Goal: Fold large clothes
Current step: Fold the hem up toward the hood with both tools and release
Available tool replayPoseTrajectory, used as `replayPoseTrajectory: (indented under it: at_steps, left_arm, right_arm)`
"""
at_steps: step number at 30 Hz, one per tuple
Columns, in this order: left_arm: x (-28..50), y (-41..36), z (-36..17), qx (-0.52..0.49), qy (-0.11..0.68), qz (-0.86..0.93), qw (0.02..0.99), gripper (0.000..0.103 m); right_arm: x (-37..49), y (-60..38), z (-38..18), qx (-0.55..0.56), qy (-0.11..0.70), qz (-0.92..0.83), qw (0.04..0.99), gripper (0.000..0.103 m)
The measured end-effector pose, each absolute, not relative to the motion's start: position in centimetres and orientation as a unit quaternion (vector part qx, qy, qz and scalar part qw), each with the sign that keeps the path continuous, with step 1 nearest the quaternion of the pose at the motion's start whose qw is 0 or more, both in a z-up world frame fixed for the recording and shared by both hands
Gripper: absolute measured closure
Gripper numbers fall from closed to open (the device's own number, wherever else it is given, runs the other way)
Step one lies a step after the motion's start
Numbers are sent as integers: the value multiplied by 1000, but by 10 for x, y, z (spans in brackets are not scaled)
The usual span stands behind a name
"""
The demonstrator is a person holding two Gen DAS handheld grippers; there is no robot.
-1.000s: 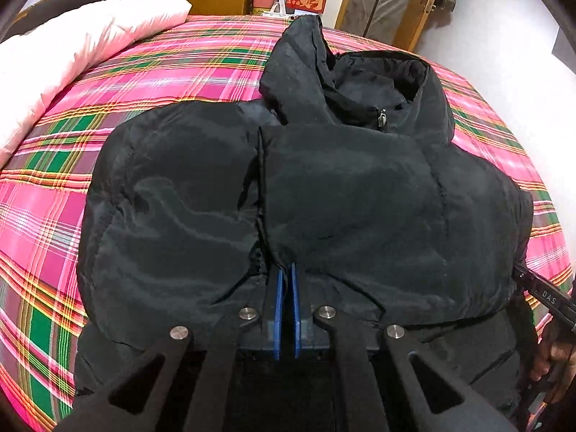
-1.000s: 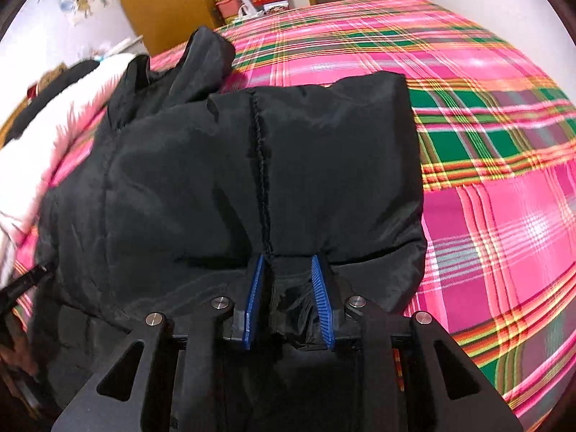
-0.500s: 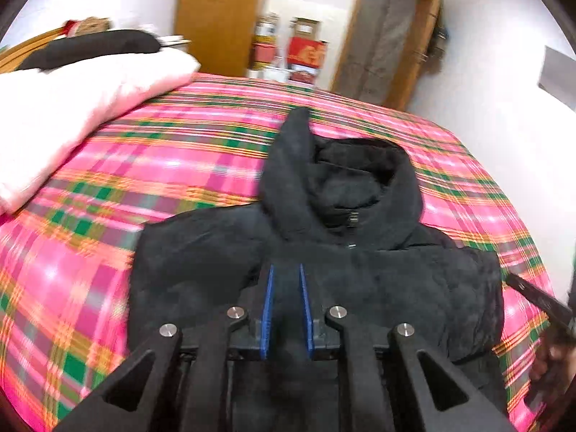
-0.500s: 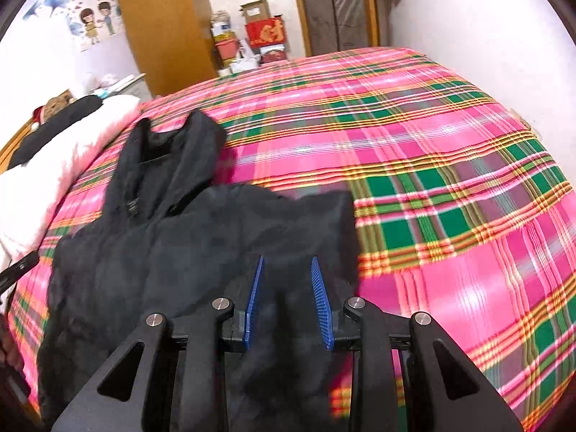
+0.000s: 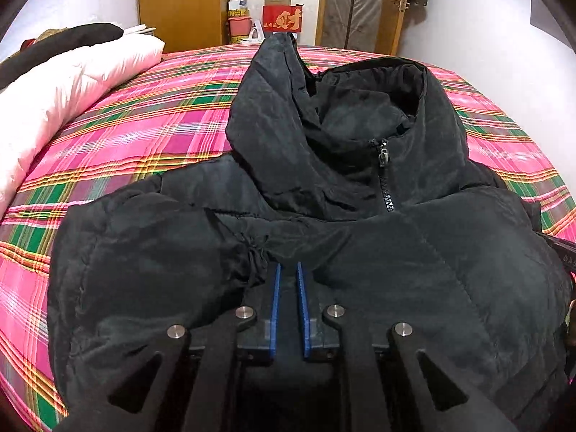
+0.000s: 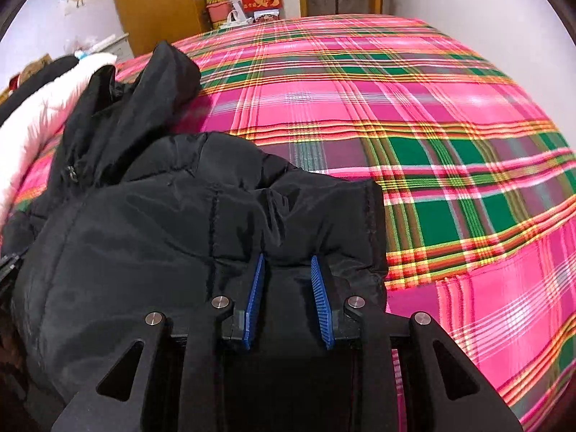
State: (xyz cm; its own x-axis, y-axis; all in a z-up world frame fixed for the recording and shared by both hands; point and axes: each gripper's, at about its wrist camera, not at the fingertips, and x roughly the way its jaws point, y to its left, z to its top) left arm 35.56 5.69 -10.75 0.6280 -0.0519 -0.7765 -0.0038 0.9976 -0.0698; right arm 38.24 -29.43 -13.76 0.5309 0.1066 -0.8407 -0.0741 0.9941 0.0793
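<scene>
Black jacket [image 5: 360, 270] half-folded on bed [image 6: 450, 144]; left gripper [image 5: 287, 270] closing on fabric, right gripper [image 6: 287, 262] pinching hem; hood unfolded.

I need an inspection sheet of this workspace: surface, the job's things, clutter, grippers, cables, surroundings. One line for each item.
Surface: bed with pink and green plaid cover, bare on the right side.
Job's things: black padded hooded jacket lying on the bed, lower part folded up over the chest; hood points to the far end, zipper pull visible.
Clutter: white and pink quilt at the left edge, a dark garment on top of it.
Grippers: left gripper jaws closing, jacket fabric between them; right gripper shut on a fold of the jacket.
Cables: nothing seen.
Surroundings: wooden wardrobe, red box with gold character, cardboard box, white walls.
</scene>
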Motion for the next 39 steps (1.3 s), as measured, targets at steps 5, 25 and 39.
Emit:
replayPoseTrajectory:
  at_steps: [5, 25, 39]
  left_arm:
    - [342, 68, -60, -54, 428, -17, 902, 91]
    - [303, 80, -97, -72, 481, -4, 873, 91]
    - [275, 88, -41, -111, 431, -15, 895, 80]
  right_arm:
    - [355, -300, -86, 37, 447, 71, 891, 75]
    - [316, -270, -125, 22, 485, 106, 868, 75]
    - [293, -268, -76, 33, 450, 116, 885, 56]
